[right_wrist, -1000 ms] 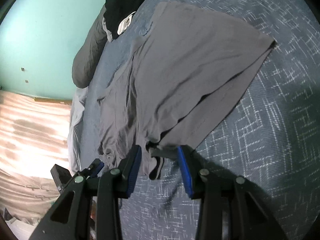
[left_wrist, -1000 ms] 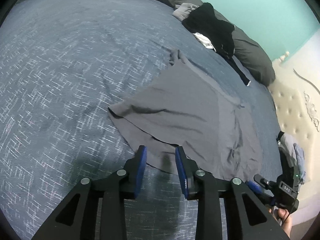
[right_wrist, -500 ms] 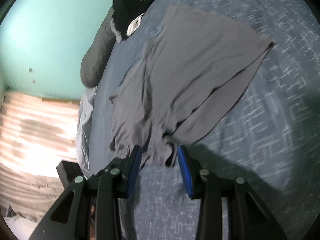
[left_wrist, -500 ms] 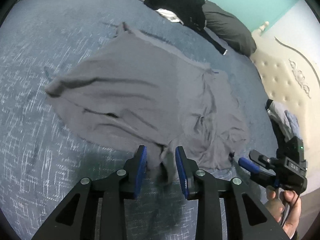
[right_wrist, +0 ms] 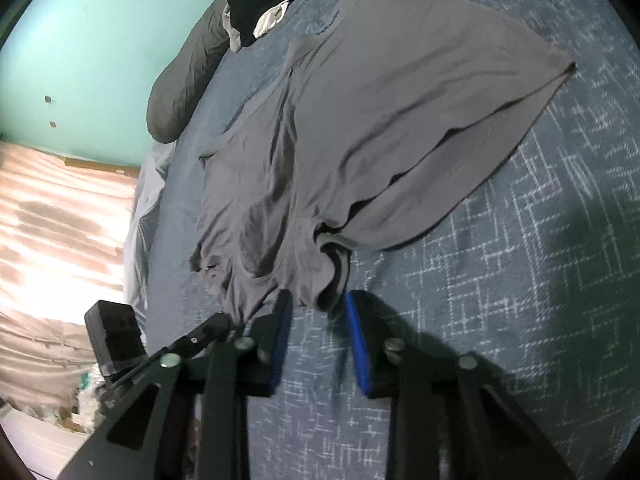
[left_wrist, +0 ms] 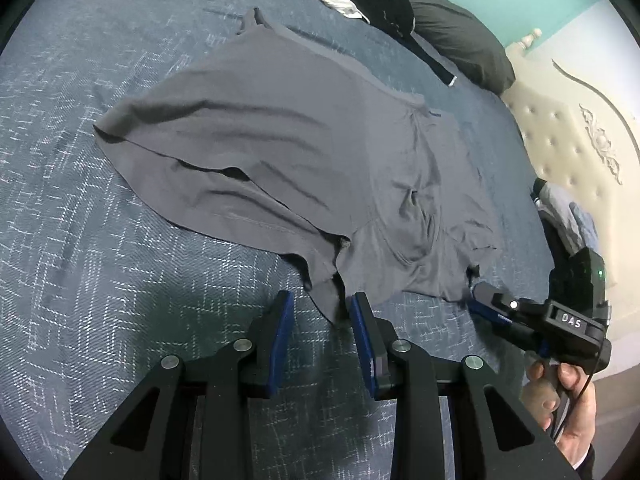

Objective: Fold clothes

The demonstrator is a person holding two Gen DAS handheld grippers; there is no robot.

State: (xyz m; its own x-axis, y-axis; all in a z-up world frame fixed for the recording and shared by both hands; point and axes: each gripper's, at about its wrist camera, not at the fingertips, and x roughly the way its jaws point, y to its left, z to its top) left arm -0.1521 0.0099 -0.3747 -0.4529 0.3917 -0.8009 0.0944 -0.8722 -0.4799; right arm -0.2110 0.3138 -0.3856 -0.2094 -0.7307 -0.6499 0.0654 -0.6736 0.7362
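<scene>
Down on the bed [left_wrist: 100, 300], through the left wrist camera, I see the grey garment [left_wrist: 280, 152] spread flat on the patterned blue cover, its near hem corner lying between my left gripper [left_wrist: 320, 316] fingers. Those fingers stand parted, not yet pressing the cloth. My guess is the step is taking both near corners before folding, so I would sink this side a little and pinch only the hem, not the cover. Off to the right, my right gripper [left_wrist: 486, 300] reaches the garment's other near corner, held in a hand [left_wrist: 560, 404].

Through the right wrist camera, the right gripper [right_wrist: 318, 310] fingers are closing with the bunched hem just at their tips; I cannot tell whether they have caught it. I would confirm both layers are caught before lifting. Dark clothes [right_wrist: 260, 0] lie piled well apart.
</scene>
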